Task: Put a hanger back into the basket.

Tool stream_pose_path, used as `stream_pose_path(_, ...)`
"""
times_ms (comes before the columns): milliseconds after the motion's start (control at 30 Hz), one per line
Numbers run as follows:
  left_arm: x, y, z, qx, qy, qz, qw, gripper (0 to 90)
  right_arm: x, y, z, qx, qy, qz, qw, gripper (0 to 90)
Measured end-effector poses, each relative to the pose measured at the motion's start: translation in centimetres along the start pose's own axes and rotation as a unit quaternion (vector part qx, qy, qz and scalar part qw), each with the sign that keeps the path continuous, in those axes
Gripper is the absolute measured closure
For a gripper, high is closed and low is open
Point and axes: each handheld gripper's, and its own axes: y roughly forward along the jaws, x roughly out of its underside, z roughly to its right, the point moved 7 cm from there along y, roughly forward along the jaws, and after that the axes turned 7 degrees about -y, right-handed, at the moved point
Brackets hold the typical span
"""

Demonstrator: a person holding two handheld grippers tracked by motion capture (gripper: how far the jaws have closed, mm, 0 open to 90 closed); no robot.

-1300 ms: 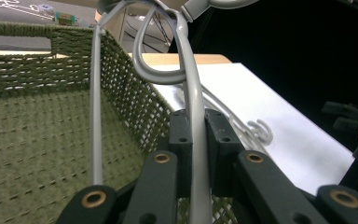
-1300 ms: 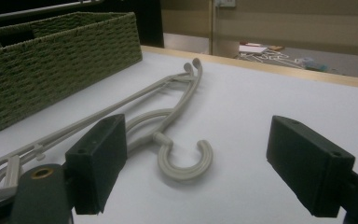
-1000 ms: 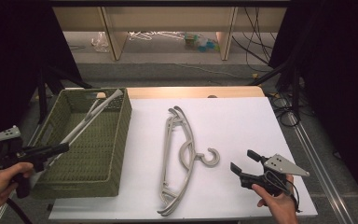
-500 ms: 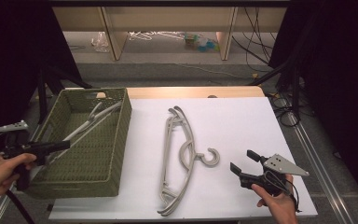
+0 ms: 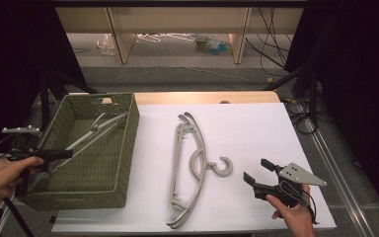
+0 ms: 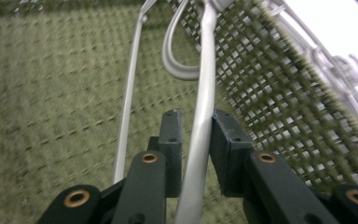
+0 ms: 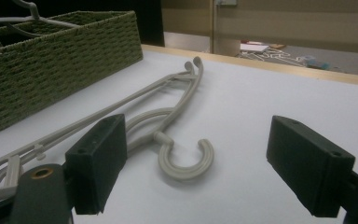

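A grey plastic hanger [image 5: 96, 129] lies slanted inside the green woven basket [image 5: 131, 143]. My left gripper [image 5: 66, 154] reaches over the basket's left wall. In the left gripper view its jaws [image 6: 196, 126] have just been opening. The hanger's bar [image 6: 205, 84] runs between the pads, and a gap shows on the left side. Two more grey hangers [image 5: 197, 158] lie stacked on the white table, hook [image 5: 223, 167] pointing right. My right gripper [image 5: 255, 169] stands open just right of that hook [image 7: 186, 163], with nothing between its pads.
The basket [image 7: 51, 60] takes up the table's left side. White tabletop [image 5: 256, 123] stretches right of the hangers, with a wooden strip along its far edge. Cables and stands run along the floor at the right, and loose items lie on the floor beyond the table.
The far end of the hanger at my left gripper has sunk from above the basket's rim down into the basket, and the left hand shifted with it. The right gripper has stayed put.
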Motion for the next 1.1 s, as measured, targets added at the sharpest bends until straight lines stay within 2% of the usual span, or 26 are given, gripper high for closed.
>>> stream_pose_path(67,0.3,0.1,-0.4,-0.008,-0.011,-0.004,0.9999,73.5,0.0,0.0,0.0,0.002,-0.003,0.0,1.0,21.1)
stream_pose_path(100,0.5,0.0,-0.7,-0.017,-0.01,-0.007,0.9998,73.1,0.0,0.0,0.0,-0.001,0.001,0.0,1.0,21.1)
stream_pose_path(133,0.5,0.0,-0.7,-0.017,-0.01,-0.007,0.9998,72.6,0.0,0.0,0.0,-0.001,0.001,0.0,1.0,21.1)
stream_pose_path(167,0.8,0.0,-1.3,-0.034,-0.016,-0.008,0.9993,72.6,0.0,0.1,0.0,0.0,0.002,0.0,1.0,21.1)
stream_pose_path(200,0.8,0.0,-1.3,-0.034,-0.016,-0.008,0.9993,72.7,0.0,0.1,0.0,0.0,0.002,0.0,1.0,21.1)
stream_pose_path(267,1.3,0.2,-2.5,-0.066,-0.016,-0.021,0.9975,73.4,0.0,0.0,0.0,-0.001,0.001,0.0,1.0,21.1)
stream_pose_path(333,1.5,0.2,-2.9,-0.072,-0.022,-0.023,0.9969,73.3,0.0,0.0,0.0,0.0,0.001,0.0,1.0,21.1)
stream_pose_path(367,1.6,0.2,-3.1,-0.081,-0.018,-0.025,0.9962,73.2,0.0,0.2,0.1,0.001,-0.002,0.007,1.0,21.1)
stream_pose_path(400,1.6,0.2,-3.1,-0.081,-0.018,-0.025,0.9962,73.3,0.0,0.2,0.1,0.001,-0.002,0.007,1.0,21.1)
stream_pose_path(433,1.7,0.3,-3.5,-0.101,-0.012,-0.029,0.9944,73.5,0.0,0.2,0.1,0.002,-0.003,0.006,1.0,21.1)
stream_pose_path(467,1.6,0.3,-3.7,-0.112,-0.015,-0.034,0.993,73.5,0.0,0.2,0.1,0.002,-0.002,0.006,1.0,21.1)
stream_pose_path(533,1.6,0.3,-3.8,-0.123,-0.023,-0.035,0.9915,73.4,0.0,0.2,0.0,0.002,-0.002,0.007,1.0,21.2)
stream_pose_path(567,1.5,0.4,-3.9,-0.132,-0.027,-0.027,0.9905,73.0,0.0,0.2,0.0,0.002,-0.002,0.006,1.0,21.2)
stream_pose_path(600,1.5,0.2,-4.0,-0.138,-0.025,-0.035,0.9894,72.6,0.0,0.1,0.0,-0.001,0.001,0.003,1.0,21.2)
stream_pose_path(633,1.4,0.2,-4.1,-0.145,-0.026,-0.029,0.9886,71.5,0.0,0.0,0.0,0.0,0.002,0.001,1.0,21.2)
stream_pose_path(667,1.4,0.2,-4.1,-0.15,-0.033,-0.026,0.9879,70.5,0.0,0.1,0.1,0.003,-0.002,0.004,1.0,21.2)
stream_pose_path(700,1.3,0.1,-4.2,-0.151,-0.034,-0.019,0.9877,67.9,0.1,-0.2,0.2,0.006,-0.007,-0.012,0.9999,21.2)
stream_pose_path(733,1.3,0.0,-4.2,-0.152,-0.031,-0.02,0.9877,66.7,0.0,0.2,0.0,0.0,-0.002,0.007,1.0,21.2)
stream_pose_path(800,1.2,-0.2,-4.1,-0.154,-0.035,-0.015,0.9873,63.6,0.0,0.2,0.0,0.001,-0.002,0.007,1.0,21.2)
stream_pose_path(833,1.0,-0.5,-4.0,-0.166,-0.018,-0.001,0.9859,62.2,0.1,-0.1,0.2,0.006,-0.007,-0.007,0.9999,21.2)
stream_pose_path(867,1.0,-0.6,-3.9,-0.168,-0.014,-0.002,0.9857,61.3,0.0,0.2,0.1,0.002,-0.002,0.006,1.0,21.2)
stream_pose_path(933,1.0,-0.8,-3.6,-0.17,-0.015,-0.005,0.9854,59.3,0.0,0.2,0.1,0.002,-0.002,0.006,1.0,21.2)
stream_pose_path(1000,0.8,-0.8,-3.1,-0.173,-0.002,-0.003,0.9849,57.5,0.0,0.1,0.0,0.0,0.0,0.003,1.0,21.2)
stream_pose_path(1100,0.6,-0.9,-2.5,-0.171,0.0,-0.001,0.9853,55.5,0.0,0.2,0.0,0.001,-0.002,0.006,1.0,21.2)
